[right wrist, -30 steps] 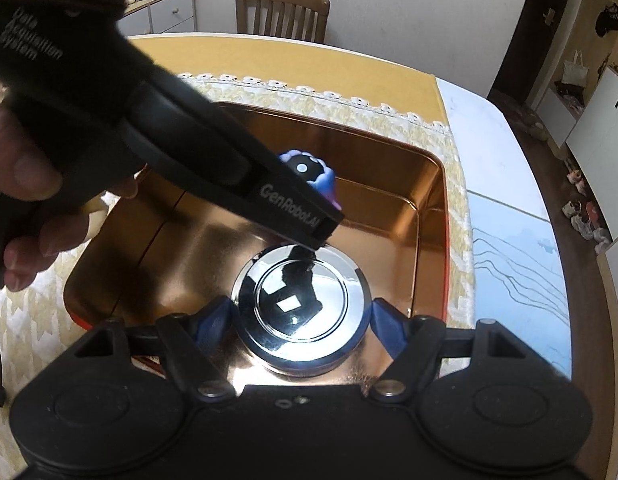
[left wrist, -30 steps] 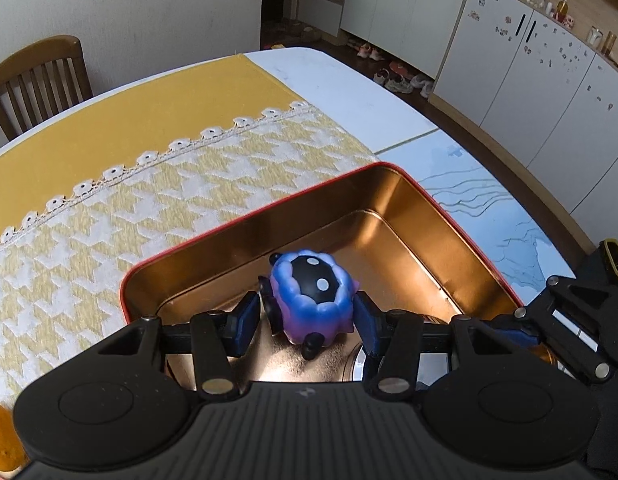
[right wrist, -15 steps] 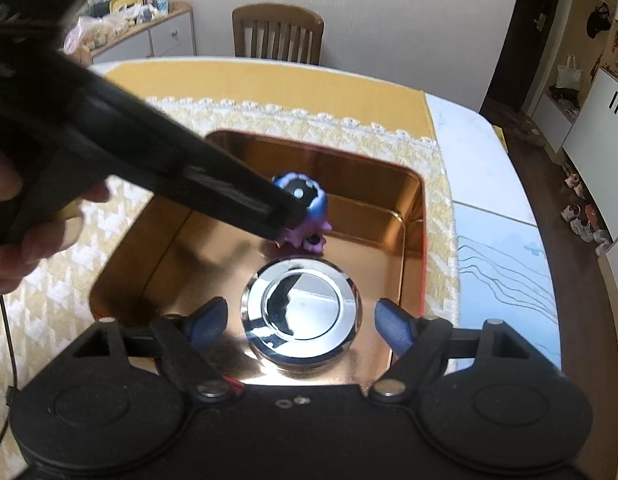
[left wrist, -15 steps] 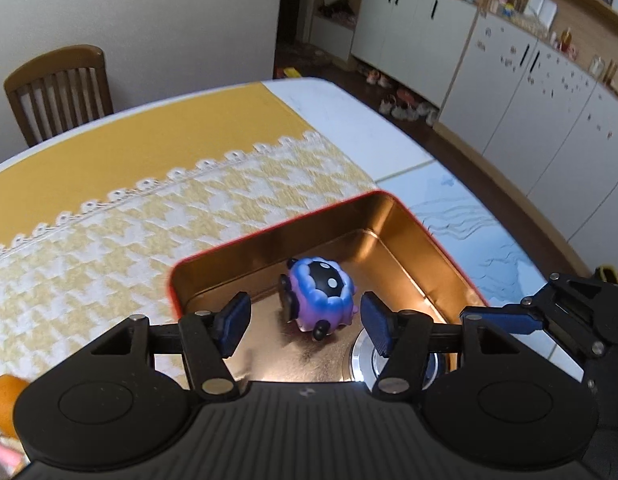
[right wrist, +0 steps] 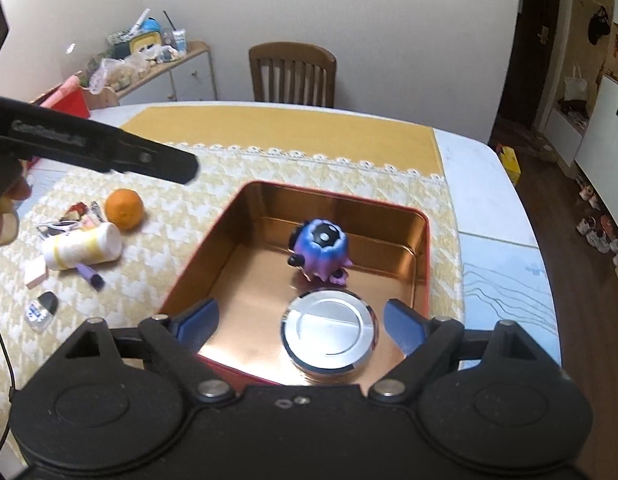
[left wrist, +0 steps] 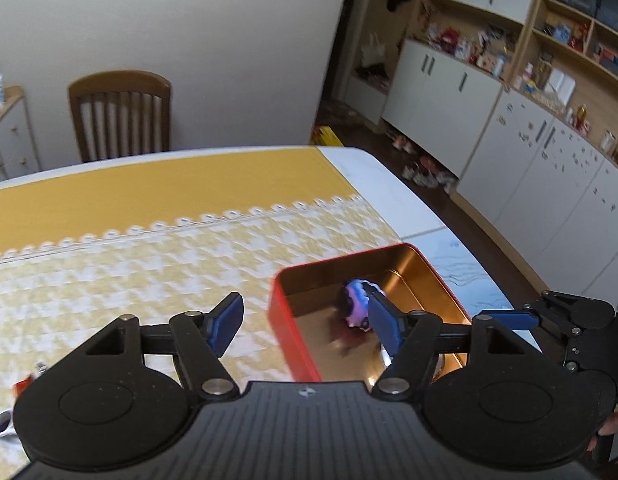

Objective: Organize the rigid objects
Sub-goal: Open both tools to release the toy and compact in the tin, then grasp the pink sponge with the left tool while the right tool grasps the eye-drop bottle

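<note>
A red tin with a copper inside (right wrist: 245, 204) (left wrist: 293, 324) lies on the houndstooth cloth. In it sit a blue-purple spiky toy (right wrist: 322, 249) (left wrist: 357, 305) and a round chrome lid (right wrist: 329, 328). My left gripper (left wrist: 305, 322) is open and empty, raised above the tin's left rim. My right gripper (right wrist: 297, 322) is open and empty, its fingers either side of the chrome lid without touching it. The left gripper's body (right wrist: 89, 148) shows at upper left in the right wrist view.
Left of the tin lie an orange (right wrist: 124, 209), a white and yellow bottle (right wrist: 83, 249), a purple pen (right wrist: 91, 276), a small clear bottle (right wrist: 41, 310) and several small items. A wooden chair (right wrist: 292, 74) stands behind the table. White cabinets (left wrist: 549, 184) line the right.
My left gripper has let go of the spiky toy, lifted and pulled back left. My right gripper has opened off the chrome lid and drawn back and up.
</note>
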`<action>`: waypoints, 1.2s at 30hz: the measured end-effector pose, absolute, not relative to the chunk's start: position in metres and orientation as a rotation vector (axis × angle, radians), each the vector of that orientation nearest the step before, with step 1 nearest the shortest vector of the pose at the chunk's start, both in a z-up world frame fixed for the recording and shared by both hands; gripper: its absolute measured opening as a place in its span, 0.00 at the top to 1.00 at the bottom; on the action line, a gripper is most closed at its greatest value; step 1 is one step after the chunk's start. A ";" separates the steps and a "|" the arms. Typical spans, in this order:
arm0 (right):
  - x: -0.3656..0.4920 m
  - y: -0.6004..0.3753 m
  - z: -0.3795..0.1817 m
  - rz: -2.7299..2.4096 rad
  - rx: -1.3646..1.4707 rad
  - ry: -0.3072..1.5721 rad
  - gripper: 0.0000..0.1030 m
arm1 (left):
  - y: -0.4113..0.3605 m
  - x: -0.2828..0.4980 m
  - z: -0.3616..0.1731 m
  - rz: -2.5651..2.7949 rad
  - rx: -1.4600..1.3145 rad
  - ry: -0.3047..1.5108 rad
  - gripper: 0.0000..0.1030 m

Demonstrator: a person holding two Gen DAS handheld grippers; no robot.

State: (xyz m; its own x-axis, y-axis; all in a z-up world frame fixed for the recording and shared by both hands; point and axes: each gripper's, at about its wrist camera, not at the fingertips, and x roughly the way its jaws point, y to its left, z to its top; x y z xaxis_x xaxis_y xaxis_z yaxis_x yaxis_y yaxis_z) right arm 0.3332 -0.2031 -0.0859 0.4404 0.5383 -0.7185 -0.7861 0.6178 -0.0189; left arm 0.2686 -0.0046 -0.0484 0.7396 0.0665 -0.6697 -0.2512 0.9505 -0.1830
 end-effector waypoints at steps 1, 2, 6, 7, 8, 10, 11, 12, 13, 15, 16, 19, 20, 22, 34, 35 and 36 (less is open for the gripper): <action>0.331 -0.203 -0.085 0.853 -0.375 0.732 0.11 | -0.002 0.262 -0.045 0.188 -0.273 0.712 0.34; 0.330 -0.203 -0.082 0.861 -0.370 0.726 0.10 | 0.000 0.256 -0.043 0.199 -0.276 0.705 0.34; 0.326 -0.202 -0.076 0.882 -0.335 0.713 0.08 | 0.009 0.230 -0.035 0.246 -0.270 0.677 0.27; 0.324 -0.201 -0.075 0.887 -0.328 0.710 0.07 | 0.011 0.224 -0.034 0.259 -0.270 0.668 0.26; 0.323 -0.200 -0.074 0.890 -0.323 0.707 0.05 | 0.014 0.218 -0.033 0.269 -0.274 0.660 0.25; 0.320 -0.197 -0.072 0.903 -0.316 0.700 0.04 | 0.021 0.207 -0.032 0.286 -0.291 0.649 0.24; 0.318 -0.195 -0.071 0.910 -0.316 0.698 0.04 | 0.024 0.202 -0.032 0.293 -0.298 0.645 0.24; 0.316 -0.192 -0.071 0.915 -0.316 0.697 0.03 | 0.027 0.197 -0.033 0.302 -0.300 0.642 0.24; 0.314 -0.190 -0.070 0.921 -0.315 0.697 0.03 | 0.030 0.192 -0.033 0.312 -0.299 0.639 0.24; 0.309 -0.184 -0.069 0.931 -0.316 0.696 0.03 | 0.036 0.180 -0.033 0.327 -0.295 0.630 0.23; 0.305 -0.181 -0.069 0.936 -0.318 0.694 0.02 | 0.040 0.175 -0.034 0.335 -0.295 0.627 0.22; 0.295 -0.171 -0.068 0.947 -0.316 0.690 0.02 | 0.050 0.157 -0.036 0.343 -0.290 0.616 0.19; 0.292 -0.169 -0.068 0.952 -0.306 0.691 0.01 | 0.053 0.151 -0.037 0.342 -0.287 0.614 0.18; 0.285 -0.163 -0.068 0.959 -0.285 0.688 0.00 | 0.061 0.141 -0.039 0.343 -0.272 0.608 0.17; 0.235 -0.115 -0.082 0.962 -0.257 0.725 0.00 | 0.102 0.084 -0.066 0.318 -0.221 0.650 0.16; 0.231 -0.111 -0.084 0.962 -0.260 0.728 0.00 | 0.105 0.081 -0.069 0.310 -0.217 0.660 0.16; 0.226 -0.107 -0.086 0.963 -0.260 0.733 0.00 | 0.107 0.078 -0.073 0.301 -0.218 0.670 0.16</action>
State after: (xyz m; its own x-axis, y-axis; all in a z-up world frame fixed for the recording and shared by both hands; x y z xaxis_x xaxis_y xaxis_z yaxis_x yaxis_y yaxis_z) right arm 0.2262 -0.1069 -0.0858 0.3569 0.6516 -0.6694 -0.8188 0.5631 0.1116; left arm 0.0784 0.1068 -0.0732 0.7433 0.2028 -0.6374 -0.3419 0.9342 -0.1015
